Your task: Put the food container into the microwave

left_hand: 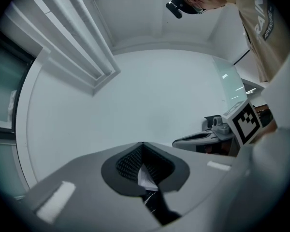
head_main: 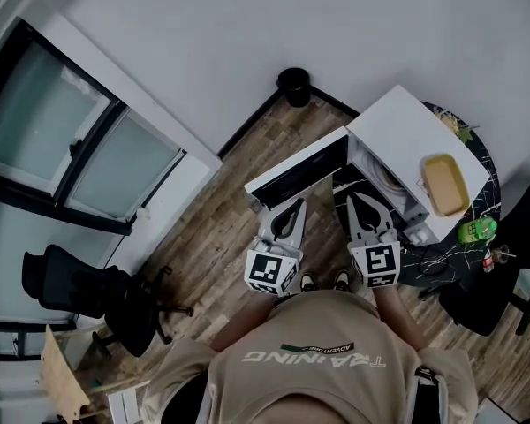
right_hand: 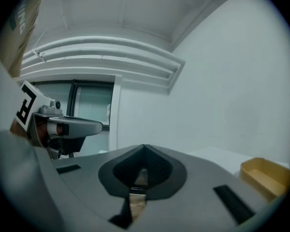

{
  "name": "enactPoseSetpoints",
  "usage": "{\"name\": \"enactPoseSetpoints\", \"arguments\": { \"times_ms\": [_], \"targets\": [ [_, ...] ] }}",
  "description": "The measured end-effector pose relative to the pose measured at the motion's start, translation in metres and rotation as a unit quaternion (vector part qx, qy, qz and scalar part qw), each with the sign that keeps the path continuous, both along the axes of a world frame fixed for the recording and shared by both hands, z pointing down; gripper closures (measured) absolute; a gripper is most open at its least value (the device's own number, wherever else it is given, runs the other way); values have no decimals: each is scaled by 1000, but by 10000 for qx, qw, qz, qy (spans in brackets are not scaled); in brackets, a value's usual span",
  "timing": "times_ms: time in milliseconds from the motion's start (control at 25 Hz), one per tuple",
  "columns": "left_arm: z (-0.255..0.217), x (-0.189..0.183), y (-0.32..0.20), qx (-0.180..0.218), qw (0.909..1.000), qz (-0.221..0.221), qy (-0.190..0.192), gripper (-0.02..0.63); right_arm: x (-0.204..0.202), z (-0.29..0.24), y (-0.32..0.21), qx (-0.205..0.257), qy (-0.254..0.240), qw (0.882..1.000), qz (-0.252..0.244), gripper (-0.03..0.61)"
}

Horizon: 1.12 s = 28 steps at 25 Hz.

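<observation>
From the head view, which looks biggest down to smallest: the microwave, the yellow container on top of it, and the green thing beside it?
1. microwave
2. yellow container
3. green thing. It sits lower, farther from the camera, so its gap to the container is unsure.

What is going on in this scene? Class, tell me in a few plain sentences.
A person stands facing a white microwave on a dark round table, with a gripper in each hand. The microwave door is open. The yellow food container sits on top of the microwave, not yet picked up. The left gripper and the right gripper are both shut and empty, held just in front of the opening.
</observation>
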<state>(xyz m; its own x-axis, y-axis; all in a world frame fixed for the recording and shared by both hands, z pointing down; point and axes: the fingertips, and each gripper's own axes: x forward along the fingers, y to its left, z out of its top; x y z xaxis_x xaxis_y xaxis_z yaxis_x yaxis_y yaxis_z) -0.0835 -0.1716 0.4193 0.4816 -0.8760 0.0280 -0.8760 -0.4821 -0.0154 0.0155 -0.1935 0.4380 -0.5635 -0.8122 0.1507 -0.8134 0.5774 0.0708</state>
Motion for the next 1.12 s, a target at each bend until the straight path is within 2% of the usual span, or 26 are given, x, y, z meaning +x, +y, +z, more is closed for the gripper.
{"name": "enactPoseSetpoints", "arguments": {
  "times_ms": [280,520,840,1120],
  "targets": [
    [3,-10,19,-110,9999,-107,35,611,-13,0,16,-44,92,9997,-218,569],
    [1,-19,25,-53,9997,-183,161,611,-31,-1,26,29,195,9989,-419,569],
    [-9,-16,40,114,9998,56,146,611,-39,-17,41,191,240,9986,-441,569],
    [-33,-9,41,447,9985,296,74,611,-45,-40,50,468,231,9972,-532,569]
  ]
}}
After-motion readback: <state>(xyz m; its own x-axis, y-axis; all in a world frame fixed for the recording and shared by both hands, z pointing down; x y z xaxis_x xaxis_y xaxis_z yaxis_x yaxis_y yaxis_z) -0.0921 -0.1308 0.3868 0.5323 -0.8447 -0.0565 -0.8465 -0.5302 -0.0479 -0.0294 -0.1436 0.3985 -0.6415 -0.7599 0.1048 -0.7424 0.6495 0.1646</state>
